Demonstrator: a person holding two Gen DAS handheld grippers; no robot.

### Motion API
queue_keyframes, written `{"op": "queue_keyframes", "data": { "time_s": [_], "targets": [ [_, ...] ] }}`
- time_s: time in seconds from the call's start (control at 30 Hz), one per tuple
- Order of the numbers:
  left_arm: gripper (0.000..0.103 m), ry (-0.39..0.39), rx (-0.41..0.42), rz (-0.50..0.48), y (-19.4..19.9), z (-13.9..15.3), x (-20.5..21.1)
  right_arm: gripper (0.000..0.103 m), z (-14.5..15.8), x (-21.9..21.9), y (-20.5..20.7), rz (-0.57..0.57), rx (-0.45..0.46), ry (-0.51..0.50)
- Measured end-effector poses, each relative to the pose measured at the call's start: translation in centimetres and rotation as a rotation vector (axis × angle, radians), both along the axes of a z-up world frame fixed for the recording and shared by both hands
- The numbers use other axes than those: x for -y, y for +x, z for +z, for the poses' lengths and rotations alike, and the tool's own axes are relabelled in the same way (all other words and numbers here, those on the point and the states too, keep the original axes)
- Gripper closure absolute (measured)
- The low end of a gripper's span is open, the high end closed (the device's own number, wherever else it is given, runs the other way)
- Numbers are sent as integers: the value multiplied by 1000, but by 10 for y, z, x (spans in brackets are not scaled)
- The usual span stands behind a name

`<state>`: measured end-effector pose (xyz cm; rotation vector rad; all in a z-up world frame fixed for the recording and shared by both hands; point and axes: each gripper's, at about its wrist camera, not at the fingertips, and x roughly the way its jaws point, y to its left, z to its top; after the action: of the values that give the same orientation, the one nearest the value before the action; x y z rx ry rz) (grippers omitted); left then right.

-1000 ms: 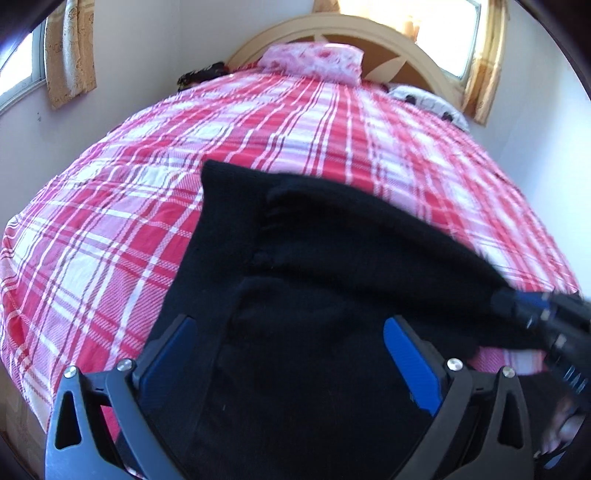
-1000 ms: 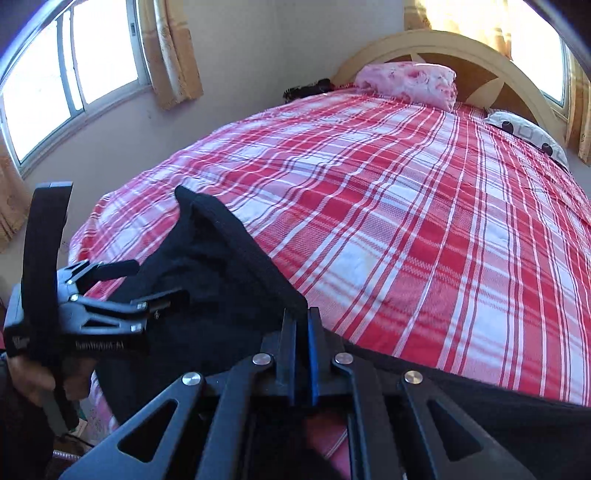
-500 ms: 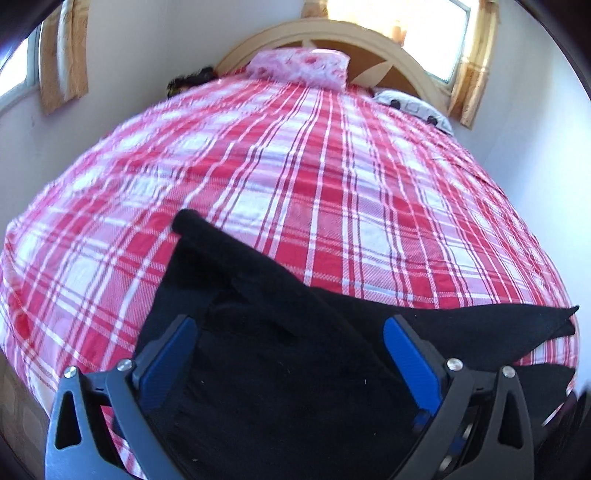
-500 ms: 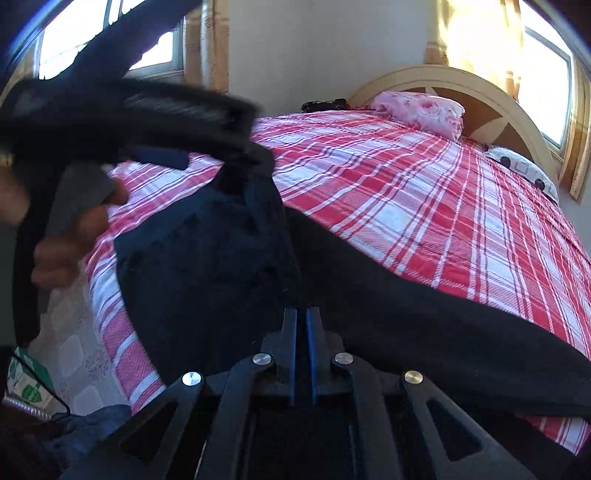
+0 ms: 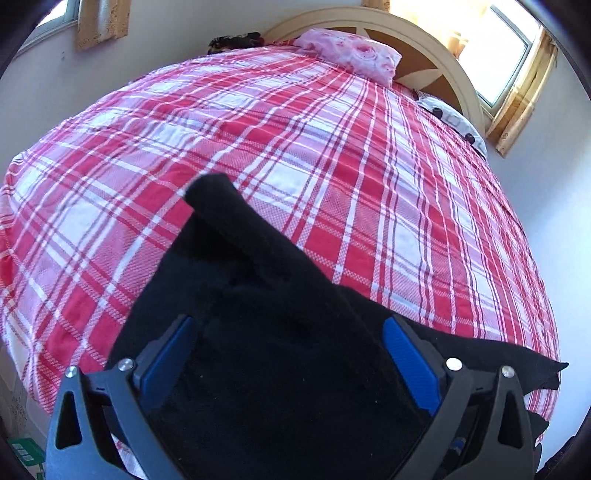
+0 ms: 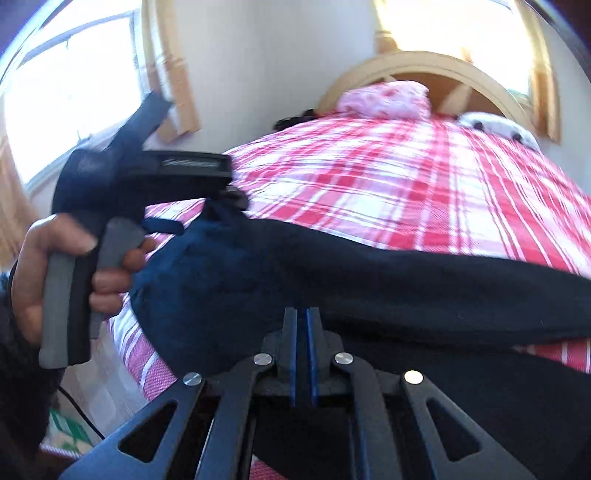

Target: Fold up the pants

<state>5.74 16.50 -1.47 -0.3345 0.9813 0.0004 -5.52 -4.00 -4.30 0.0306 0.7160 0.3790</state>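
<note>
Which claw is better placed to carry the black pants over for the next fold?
Probably the right claw: its blue pads are pressed together at the edge of the pants, apparently gripping cloth. The left claw stands wide open above the fabric, holding nothing.

Sunlit windows [image 6: 74, 85], pale walls [image 5: 166, 29], arched headboard [image 5: 417, 40], plaid bed [image 5: 332, 155]

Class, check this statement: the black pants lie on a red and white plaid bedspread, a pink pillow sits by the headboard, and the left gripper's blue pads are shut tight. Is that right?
Not quite. The left gripper stands wide open over the black pants, as the left wrist view shows. The plaid bedspread and pink pillow are as stated.
</note>
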Motion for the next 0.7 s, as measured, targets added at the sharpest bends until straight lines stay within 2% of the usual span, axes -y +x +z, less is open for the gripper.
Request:
{"op": "queue_keyframes", "data": {
  "time_s": [0.13,0.2,0.27,0.3,0.33,0.4,0.5,0.6,0.7],
  "targets": [
    [0,51,58,16,0,15,2,97,0,15,1,-51,-16,61],
    [0,87,27,26,13,12,6,96,1,19,1,-60,-16,98],
    [1,89,-8,43,25,1,6,93,3,24,0,-66,-19,134],
    [10,92,-44,56,32,-8,6,86,5,25,1,-67,-22,148],
    [19,91,-64,58,34,-13,6,69,5,27,1,-69,-24,160],
    [48,62,-109,41,37,-27,5,46,7,30,1,-76,-25,186],
    [74,-14,-82,8,29,-34,2,44,10,44,-2,-105,-17,232],
    [87,-120,-1,-3,18,-32,-9,44,10,68,-1,-168,-38,301],
    [95,-222,52,-6,10,-27,-21,44,3,110,-1,-269,-89,429]
  ]
}}
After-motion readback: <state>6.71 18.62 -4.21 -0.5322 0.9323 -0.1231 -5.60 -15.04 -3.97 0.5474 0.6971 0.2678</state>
